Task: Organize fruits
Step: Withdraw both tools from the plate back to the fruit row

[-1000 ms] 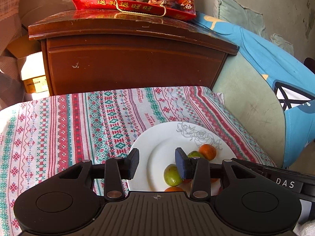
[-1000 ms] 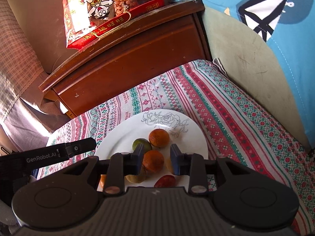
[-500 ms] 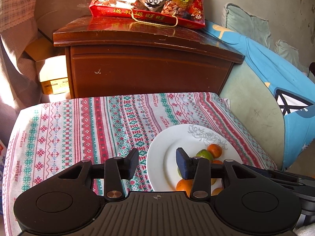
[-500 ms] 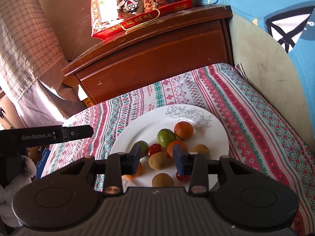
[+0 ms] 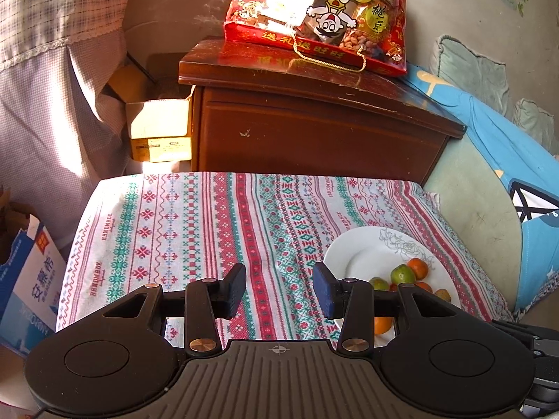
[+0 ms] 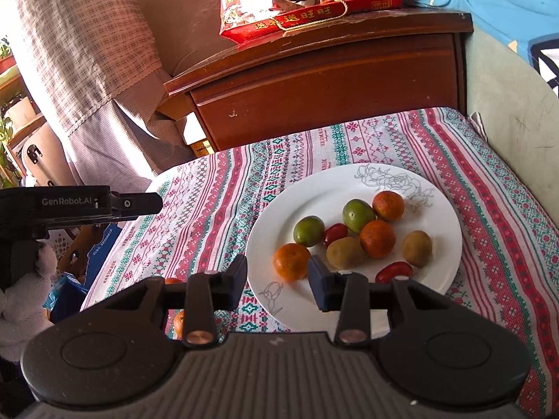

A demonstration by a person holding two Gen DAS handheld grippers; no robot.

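Observation:
A white plate [image 6: 443, 216] sits on a patterned cloth and holds several fruits: oranges [image 6: 291, 261], green fruits [image 6: 309, 230], brown kiwis [image 6: 344, 252] and red tomatoes [image 6: 394, 271]. My right gripper [image 6: 277, 279] is open and empty, hovering over the plate's near left rim. Two more oranges [image 6: 179, 323] lie on the cloth behind its left finger. My left gripper [image 5: 278, 289] is open and empty above the cloth, left of the plate [image 5: 360, 255]. It also shows from the side in the right wrist view [image 6: 136, 203].
A dark wooden cabinet [image 5: 314, 125] stands behind the table with a red snack bag [image 5: 321, 17] on top. A blue carton [image 5: 28, 279] sits at the left table edge. A sofa with blue cloth [image 5: 506, 160] is on the right.
Both grippers have pulled back and up from the plate. The left one has moved left off the plate. The right gripper's jaws have widened and no fruit sits between them now.

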